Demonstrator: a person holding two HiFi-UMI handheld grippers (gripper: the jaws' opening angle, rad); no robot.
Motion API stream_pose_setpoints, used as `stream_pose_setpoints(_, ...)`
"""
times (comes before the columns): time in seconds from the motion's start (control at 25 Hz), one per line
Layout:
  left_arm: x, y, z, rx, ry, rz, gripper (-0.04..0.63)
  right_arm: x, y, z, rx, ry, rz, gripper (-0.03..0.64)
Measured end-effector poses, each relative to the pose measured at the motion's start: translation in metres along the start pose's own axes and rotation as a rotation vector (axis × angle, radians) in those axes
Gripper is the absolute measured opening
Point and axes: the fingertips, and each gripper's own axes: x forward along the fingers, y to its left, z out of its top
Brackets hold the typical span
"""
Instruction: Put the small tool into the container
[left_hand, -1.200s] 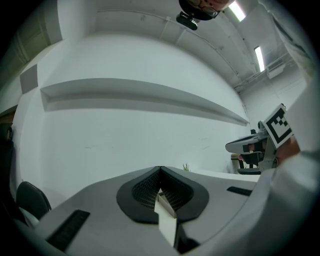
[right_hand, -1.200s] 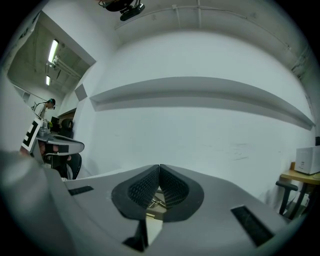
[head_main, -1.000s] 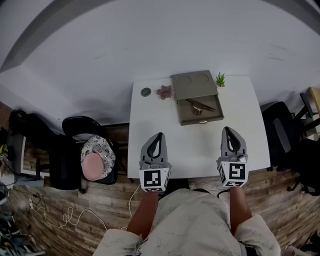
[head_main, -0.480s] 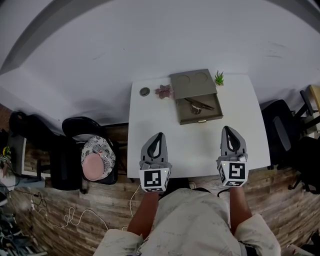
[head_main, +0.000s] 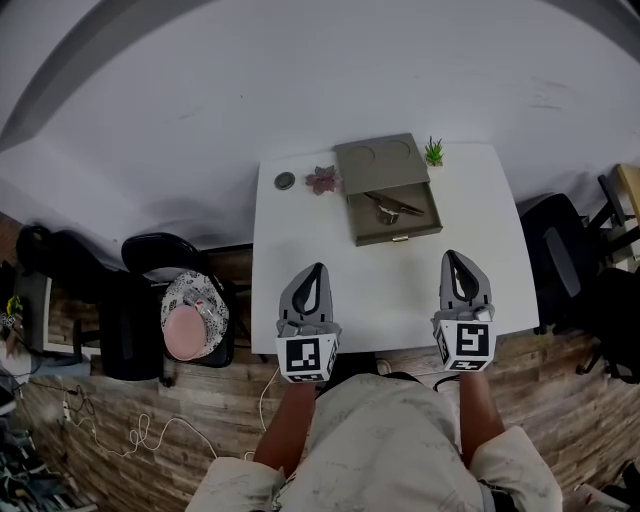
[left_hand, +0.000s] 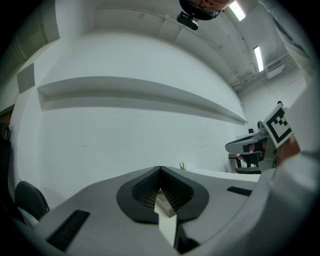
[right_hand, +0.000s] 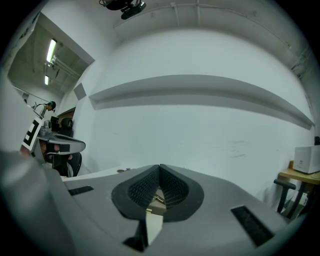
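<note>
Unmoved, left claw (head_main: 317, 270) and right claw (head_main: 453, 258) hover level over the table (head_main: 385, 285), both closed, empty.

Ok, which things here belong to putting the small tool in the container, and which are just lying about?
For the job: small tool, lying in the open olive container; left claw and right claw, both shut and empty.
Lying about: green plant, pink flower ornament, dark round disc, cushioned chair.
</note>
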Motion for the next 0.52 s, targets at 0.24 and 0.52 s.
stream_pose_setpoints(0.24, -0.001, -0.008, -0.003, 0.0, 0.011, -0.026, 0.006, -0.004, -0.001, -0.004, -0.007, 0.014, 0.003, 0.017)
stream_pose_setpoints(0.52, -0.007, -0.013, -0.006, 0.007, 0.028, -0.033, 0.006, -0.01, -0.005, -0.005, 0.004, 0.022, 0.0, 0.017)
